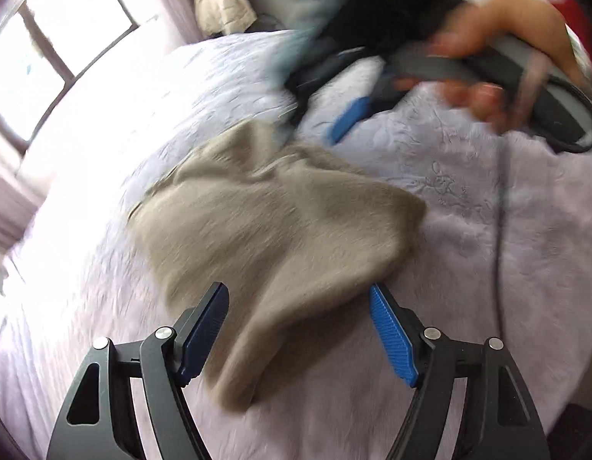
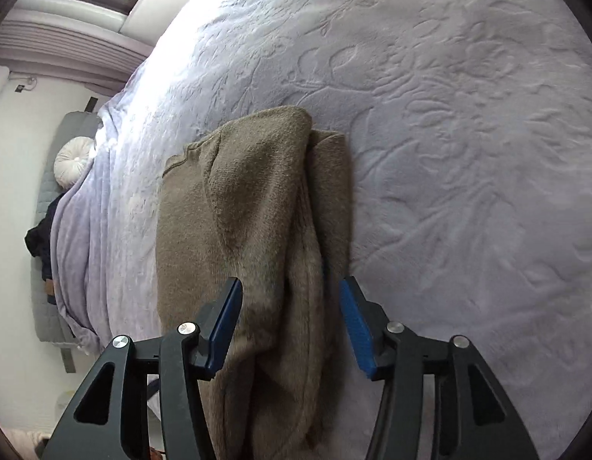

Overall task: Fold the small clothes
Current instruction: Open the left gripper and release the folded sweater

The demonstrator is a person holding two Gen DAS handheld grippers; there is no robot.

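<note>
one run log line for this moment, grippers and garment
left gripper: open over garment | right gripper: open over garment | garment: partly folded on bedspread | hold: none

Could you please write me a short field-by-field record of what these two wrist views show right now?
surface: lilac embossed bedspread
garment: brown knitted garment, partly folded, lying on the bedspread
left claw: jaws apart, garment's edge between them, pads not pressing it
right claw: jaws apart, a fold of the garment between them, pads not pressing it
person: hand on the right claw's handle, blurred
background: window, round white cushion
</note>
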